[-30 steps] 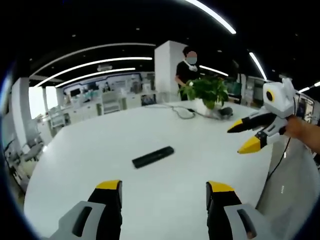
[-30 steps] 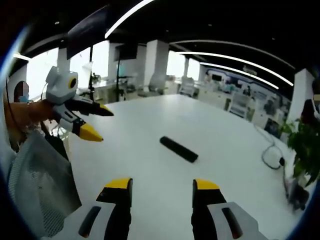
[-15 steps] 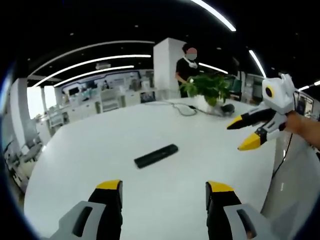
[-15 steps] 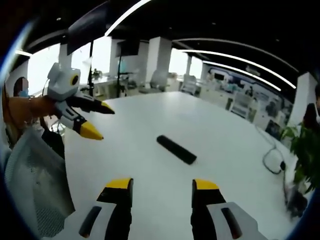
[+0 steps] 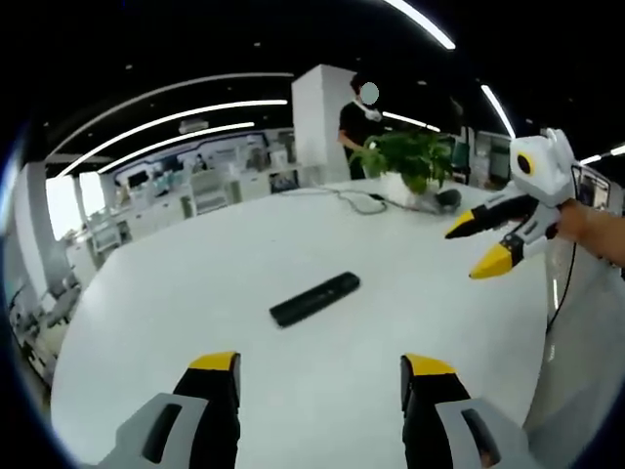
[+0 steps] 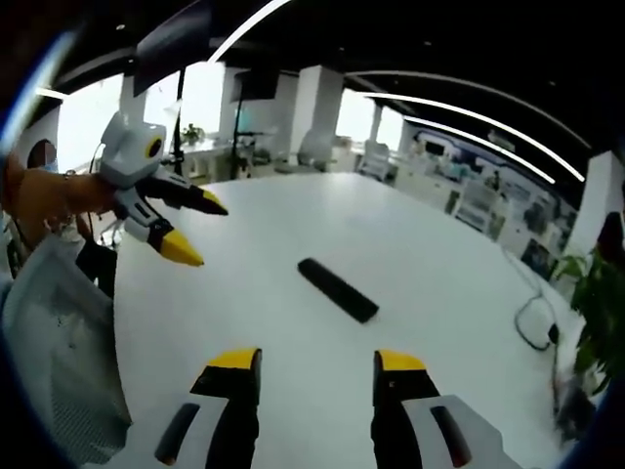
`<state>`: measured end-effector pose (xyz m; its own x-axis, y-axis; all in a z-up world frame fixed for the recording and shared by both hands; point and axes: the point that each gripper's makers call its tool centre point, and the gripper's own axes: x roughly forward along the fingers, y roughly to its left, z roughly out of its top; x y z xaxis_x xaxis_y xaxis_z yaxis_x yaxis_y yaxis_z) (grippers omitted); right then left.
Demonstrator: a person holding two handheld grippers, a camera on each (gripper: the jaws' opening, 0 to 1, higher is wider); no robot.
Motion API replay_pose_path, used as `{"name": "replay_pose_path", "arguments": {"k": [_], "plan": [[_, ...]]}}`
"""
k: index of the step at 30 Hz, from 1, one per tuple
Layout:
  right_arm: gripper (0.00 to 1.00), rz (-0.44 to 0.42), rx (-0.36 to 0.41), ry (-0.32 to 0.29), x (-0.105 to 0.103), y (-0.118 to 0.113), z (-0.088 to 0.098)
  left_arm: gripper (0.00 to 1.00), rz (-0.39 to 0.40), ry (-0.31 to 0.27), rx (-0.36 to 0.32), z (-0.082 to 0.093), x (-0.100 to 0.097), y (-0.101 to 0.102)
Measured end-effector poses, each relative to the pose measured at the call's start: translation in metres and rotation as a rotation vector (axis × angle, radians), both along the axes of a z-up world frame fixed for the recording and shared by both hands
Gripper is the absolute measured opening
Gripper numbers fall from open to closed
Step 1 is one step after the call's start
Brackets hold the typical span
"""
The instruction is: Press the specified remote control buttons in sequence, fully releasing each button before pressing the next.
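Rising from six o'clock of the left gripper view, the left gripper (image 5: 319, 366) holds its yellow-tipped fingers (image 5: 212, 363) wide apart with nothing between them, hovering above the white table (image 5: 176, 322). Just beyond the fingers, toward twelve o'clock from them, the black remote control (image 5: 314, 299) lies flat on the table, its long axis running from about eight to two o'clock, apart from both grippers. At three o'clock in that view the right gripper (image 5: 483, 241) comes in, gripped by a person's hand (image 5: 586, 227), its fingers spread and empty above the table's edge. Farther off, near one o'clock, a potted plant (image 5: 405, 161) stands on the table with a cable (image 5: 354, 198) beside it, and a person in dark clothes (image 5: 356, 122) stands behind it by a white pillar (image 5: 314, 127). In the right gripper view the right gripper's own fingers sit wide and empty at six o'clock, the remote control lies ahead of them at twelve o'clock, and the left gripper hangs at ten o'clock, open, above a mesh chair back (image 6: 54, 342).
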<state>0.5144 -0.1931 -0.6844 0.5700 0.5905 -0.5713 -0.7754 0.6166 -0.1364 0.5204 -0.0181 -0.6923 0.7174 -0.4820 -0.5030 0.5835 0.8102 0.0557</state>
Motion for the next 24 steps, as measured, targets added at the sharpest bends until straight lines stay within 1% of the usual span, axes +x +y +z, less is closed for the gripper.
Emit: {"name": "replay_pose_path", "arguments": {"k": [10, 19, 24], "plan": [[0.42, 0.013, -0.029, -0.001, 0.016, -0.001, -0.01, 0.68, -0.005, 0.02, 0.016, -0.013, 0.013, 0.004], [0.42, 0.023, -0.04, 0.018, 0.029, -0.002, -0.021, 0.67, -0.016, 0.034, 0.038, -0.022, 0.025, 0.006], [0.42, 0.028, -0.051, 0.021, 0.035, -0.002, -0.026, 0.67, -0.024, 0.038, 0.039, -0.027, 0.031, 0.008]]}}
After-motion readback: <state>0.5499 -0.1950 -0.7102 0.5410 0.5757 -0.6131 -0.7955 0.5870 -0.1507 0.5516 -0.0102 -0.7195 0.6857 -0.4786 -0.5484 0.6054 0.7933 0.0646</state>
